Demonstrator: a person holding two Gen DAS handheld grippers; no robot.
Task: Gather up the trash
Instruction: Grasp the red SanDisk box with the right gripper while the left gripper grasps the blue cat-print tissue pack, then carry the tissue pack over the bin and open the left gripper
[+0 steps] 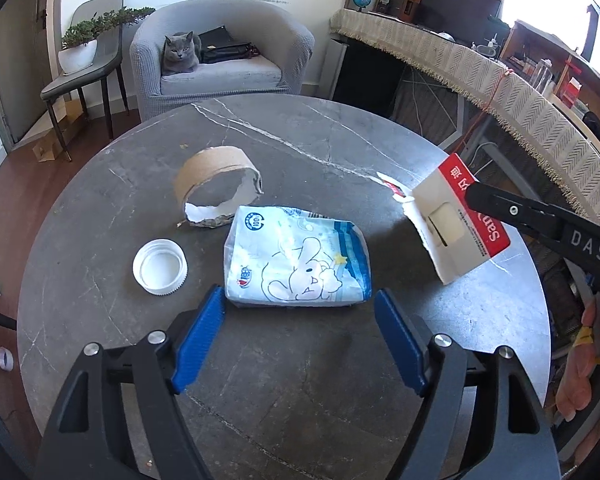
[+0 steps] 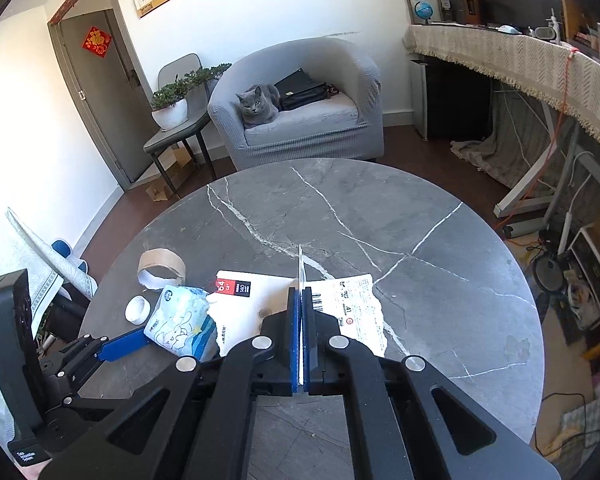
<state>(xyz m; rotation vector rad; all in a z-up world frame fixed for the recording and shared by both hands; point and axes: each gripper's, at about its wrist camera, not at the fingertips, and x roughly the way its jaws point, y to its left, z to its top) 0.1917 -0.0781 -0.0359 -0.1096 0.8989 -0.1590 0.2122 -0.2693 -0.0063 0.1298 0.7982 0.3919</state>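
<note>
Table (image 1: 284, 400): round, grey marble, white veins. Holds the trash not yet collected.

Right gripper (image 2: 301, 292): pads together, clamped on the edge of a torn carton (image 2: 260, 300), white with a red panel. In the left wrist view the carton (image 1: 456, 220) hangs clear of the table at the right, off the surface.

Left gripper (image 1: 300, 308): blue pads apart, nothing between them. It sits just near of the tissue pack (image 1: 296, 256), one pad off each near corner, no contact visible.

Tissue pack: blue and white, soft, rabbit print, lying flat at table centre.

Tape core (image 1: 216, 184): brown cardboard ring, torn, on its edge just beyond the pack, to the left.

Cap (image 1: 160, 266): white, upturned, left of the pack.

Step in hand, as judged: one item lifted, a second being lined up.

Next move, as judged: push the open pads forward around the pack, close gently since it will squash, then lift. No bin shows in either view.

Bystander: cat (image 1: 180, 52) on the far armchair (image 1: 220, 76).
</note>
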